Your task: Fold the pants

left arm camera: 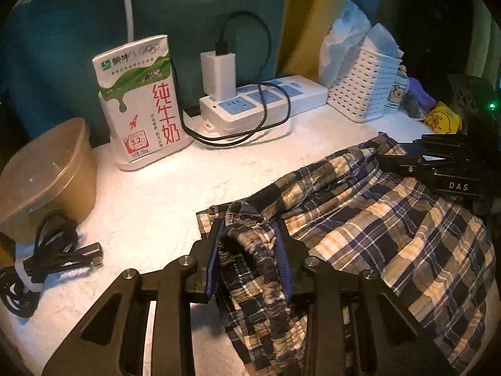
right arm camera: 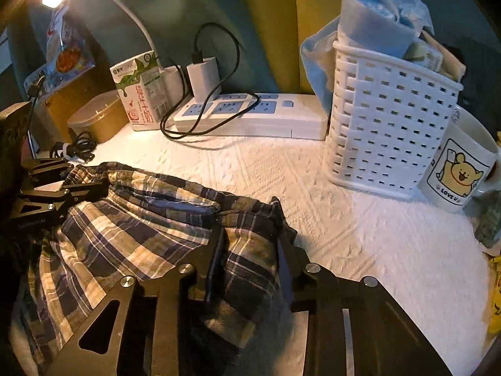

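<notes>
over at the far left of the left wrist view, a lidded brown tub (left arm camera: 47, 175) sits on the white textured cloth (left arm camera: 150, 206), with a bundled black cable (left arm camera: 47, 257) just in front of it. next comes an upright milk carton (left arm camera: 141, 103), then a white power strip (left arm camera: 263, 100) carrying a white charger (left arm camera: 217, 73) and its black lead. further right stands a white perforated basket (left arm camera: 363, 84) stuffed with pale blue wrapping.

the plaid pants (left arm camera: 375, 219) lie bunched on the cloth in the lower right of that view. the left gripper (left arm camera: 249, 235) has its 2 blue-edged jaws drawn in narrow on the gathered waistband, the fabric pinched between them. the right gripper (left arm camera: 397, 159) reaches in from the right edge, onto the far edge of the pants.

seen from the right wrist view, the right gripper (right arm camera: 250, 238) is likewise narrow, clamped on a fold of the pants (right arm camera: 131, 228), while the left gripper (right arm camera: 75, 188) bites the cloth at the left. a cartoon mug (right arm camera: 460, 172) stands just right of the basket (right arm camera: 388, 125).
</notes>
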Motion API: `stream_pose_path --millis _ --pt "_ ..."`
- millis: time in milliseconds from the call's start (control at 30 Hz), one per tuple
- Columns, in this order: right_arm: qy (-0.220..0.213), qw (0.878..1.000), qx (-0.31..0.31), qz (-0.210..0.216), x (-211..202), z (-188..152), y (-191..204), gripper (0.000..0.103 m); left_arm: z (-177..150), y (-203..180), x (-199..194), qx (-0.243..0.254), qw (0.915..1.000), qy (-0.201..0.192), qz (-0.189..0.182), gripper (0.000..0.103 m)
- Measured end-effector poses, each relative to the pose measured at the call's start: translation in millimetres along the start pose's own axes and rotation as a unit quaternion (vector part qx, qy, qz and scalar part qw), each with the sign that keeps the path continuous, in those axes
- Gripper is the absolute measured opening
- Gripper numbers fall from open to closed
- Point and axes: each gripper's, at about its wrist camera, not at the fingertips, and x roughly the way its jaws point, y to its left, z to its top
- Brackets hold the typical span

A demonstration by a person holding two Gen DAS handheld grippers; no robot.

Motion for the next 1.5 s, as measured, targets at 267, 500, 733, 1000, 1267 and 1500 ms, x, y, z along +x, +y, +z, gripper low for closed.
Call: stream_pose_path --millis 267,500,733,1000,1267,1500 --pt "0.011 1.000 -0.006 -0.017 15.0 11.5 1.6 0.032 2.5 15.9 5.3 -0.033 0.9993 -0.005 0.015 0.059" --pt "-0.008 0.999 0.016 -0.050 8.1 14.7 -8.4 0.059 5.7 29.1 -27.4 -0.070 0.9960 -0.038 0.042 0.068" --pt "-0.043 0.995 0.008 -0.089 -32.8 16.5 -3.9 0.060 4.9 52.2 -79.8 -0.121 0.9830 -0.091 0.104 0.068" --pt "-0.073 0.997 -0.020 -0.034 -88.0 3.5 32.8 0.062 -13.2 -39.0 -79.2 -0.001 0.9984 -0.056 0.006 0.068" --pt "0.015 0.994 -0.111 0.014 -68.1 -52.3 89.4 0.029 -31.1 -47.6 -46.1 -0.010 0.9999 0.002 0.011 0.068" --pt "0.038 0.990 -0.135 0.007 -71.7 -83.2 75.6 0.029 -33.0 -23.7 -35.6 -0.043 0.9984 0.031 0.021 0.071"
